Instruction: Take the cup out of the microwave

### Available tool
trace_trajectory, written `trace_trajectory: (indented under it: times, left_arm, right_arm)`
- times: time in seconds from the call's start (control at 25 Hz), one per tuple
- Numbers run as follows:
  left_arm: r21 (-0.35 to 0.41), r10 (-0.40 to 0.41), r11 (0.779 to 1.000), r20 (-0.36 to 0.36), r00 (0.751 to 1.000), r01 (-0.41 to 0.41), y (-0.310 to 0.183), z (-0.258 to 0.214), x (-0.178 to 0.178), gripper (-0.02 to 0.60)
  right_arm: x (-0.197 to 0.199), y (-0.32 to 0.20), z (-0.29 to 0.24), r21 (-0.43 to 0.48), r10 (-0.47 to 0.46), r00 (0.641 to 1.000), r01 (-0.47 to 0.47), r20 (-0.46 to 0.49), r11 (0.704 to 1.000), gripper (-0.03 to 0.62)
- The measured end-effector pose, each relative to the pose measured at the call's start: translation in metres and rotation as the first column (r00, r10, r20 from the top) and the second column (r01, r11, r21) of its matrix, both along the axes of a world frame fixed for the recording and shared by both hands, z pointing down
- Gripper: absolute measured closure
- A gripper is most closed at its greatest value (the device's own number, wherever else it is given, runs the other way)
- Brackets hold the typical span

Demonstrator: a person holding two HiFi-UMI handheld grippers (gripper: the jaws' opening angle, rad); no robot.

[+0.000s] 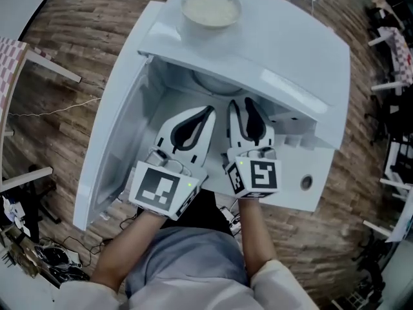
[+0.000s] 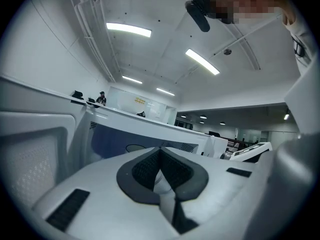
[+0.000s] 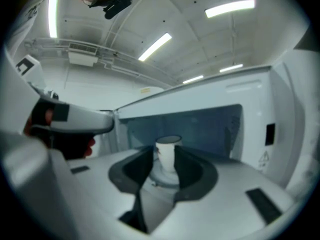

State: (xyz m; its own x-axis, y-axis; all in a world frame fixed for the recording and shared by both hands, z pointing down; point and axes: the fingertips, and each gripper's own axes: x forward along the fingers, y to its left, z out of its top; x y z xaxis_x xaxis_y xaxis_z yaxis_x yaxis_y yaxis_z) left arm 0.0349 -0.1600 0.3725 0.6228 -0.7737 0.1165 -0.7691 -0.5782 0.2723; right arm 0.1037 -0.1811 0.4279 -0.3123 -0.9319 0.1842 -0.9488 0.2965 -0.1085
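Note:
A white cup (image 3: 167, 145) stands upright on the round turntable (image 3: 165, 176) inside the white microwave (image 1: 271, 50), whose door (image 1: 110, 141) hangs open at the left. My right gripper (image 3: 165, 156) points into the cavity with its jaws open. The cup shows in the gap between them, farther in, and the pads do not press on it. In the head view the right gripper (image 1: 241, 103) is at the cavity mouth and the cup is hidden under the microwave's top. My left gripper (image 1: 211, 112) is beside it, shut with nothing in it (image 2: 160, 151).
A bowl (image 1: 211, 6) with pale contents sits on top of the microwave. The control panel (image 1: 303, 179) with a knob is to the right of the opening. The open door bounds the left side. The floor around is wood-patterned, with cables at lower left.

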Motion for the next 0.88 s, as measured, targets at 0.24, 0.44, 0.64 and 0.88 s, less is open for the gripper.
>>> trace_trajectory:
  times: [0.24, 0.44, 0.64, 0.88]
  left_arm:
    - [-0.001, -0.008, 1.0, -0.001, 1.0, 0.008, -0.004, 0.028, 0.001, 0.568]
    - [0.03, -0.014, 0.999, -0.014, 1.0, 0.015, -0.009, 0.036, 0.004, 0.568]
    - [0.031, -0.034, 0.999, -0.034, 0.999, 0.035, -0.019, 0.036, -0.003, 0.568]
    - [0.035, -0.052, 0.998, -0.048, 0.997, 0.054, -0.028, 0.033, -0.011, 0.568]
  right_arm:
    - [0.003, -0.007, 0.017, 0.013, 0.049, 0.999, -0.049, -0.008, 0.999, 0.445]
    - [0.006, -0.022, 0.036, 0.001, 0.096, 0.995, -0.096, 0.005, 0.995, 0.427]
    - [0.013, -0.048, 0.044, -0.001, 0.125, 0.992, -0.125, 0.013, 0.992, 0.413]
    - [0.011, -0.074, 0.051, -0.018, 0.103, 0.994, -0.102, 0.023, 0.995, 0.404]
